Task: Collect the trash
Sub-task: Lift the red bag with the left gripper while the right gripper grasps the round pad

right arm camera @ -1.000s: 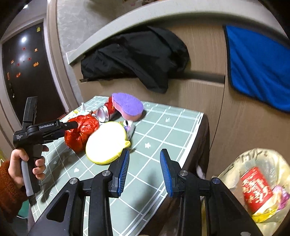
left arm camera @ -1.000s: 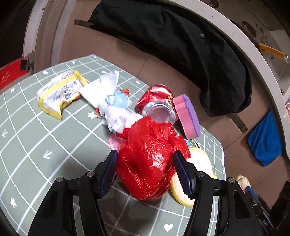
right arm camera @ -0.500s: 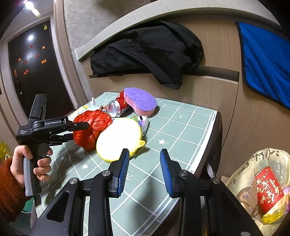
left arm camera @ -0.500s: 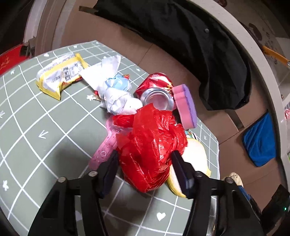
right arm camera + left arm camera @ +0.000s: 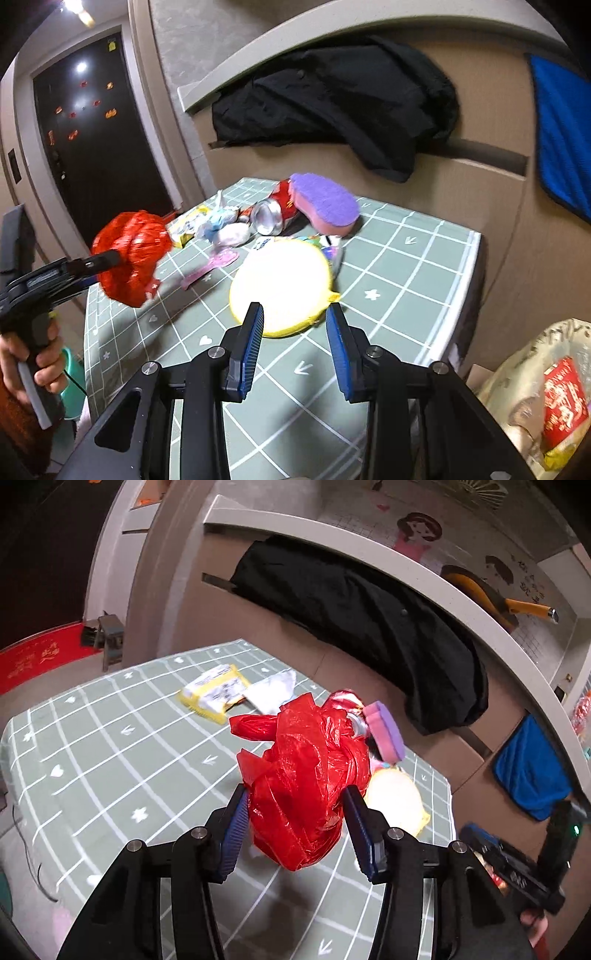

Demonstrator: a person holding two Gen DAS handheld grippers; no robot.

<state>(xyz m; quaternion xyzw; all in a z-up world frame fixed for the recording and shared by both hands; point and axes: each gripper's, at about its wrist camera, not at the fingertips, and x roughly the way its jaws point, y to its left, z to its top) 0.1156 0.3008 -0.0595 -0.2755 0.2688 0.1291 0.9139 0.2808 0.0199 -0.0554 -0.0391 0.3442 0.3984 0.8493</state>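
Observation:
My left gripper (image 5: 295, 812) is shut on a crumpled red plastic bag (image 5: 306, 775) and holds it up above the green checked table (image 5: 110, 746). The bag also shows in the right wrist view (image 5: 129, 254), off the table at the left. My right gripper (image 5: 295, 332) is open and empty, over the table's front part, just before a round yellow sponge (image 5: 280, 284). On the table lie a crushed red can (image 5: 273, 214), a purple and pink sponge (image 5: 325, 203), a yellow wrapper (image 5: 214, 692), white crumpled paper (image 5: 225, 225) and a pink plastic strip (image 5: 210, 266).
A trash bag (image 5: 535, 391) with a red packet inside hangs low at the right, beside the table's edge. A black coat (image 5: 332, 99) lies over the ledge behind the table. A blue cloth (image 5: 565, 147) hangs at the right. A dark door (image 5: 96, 140) is at the left.
My left gripper has closed on the red bag and lifted it off the table, up and back. My right gripper has moved forward toward the yellow sponge.

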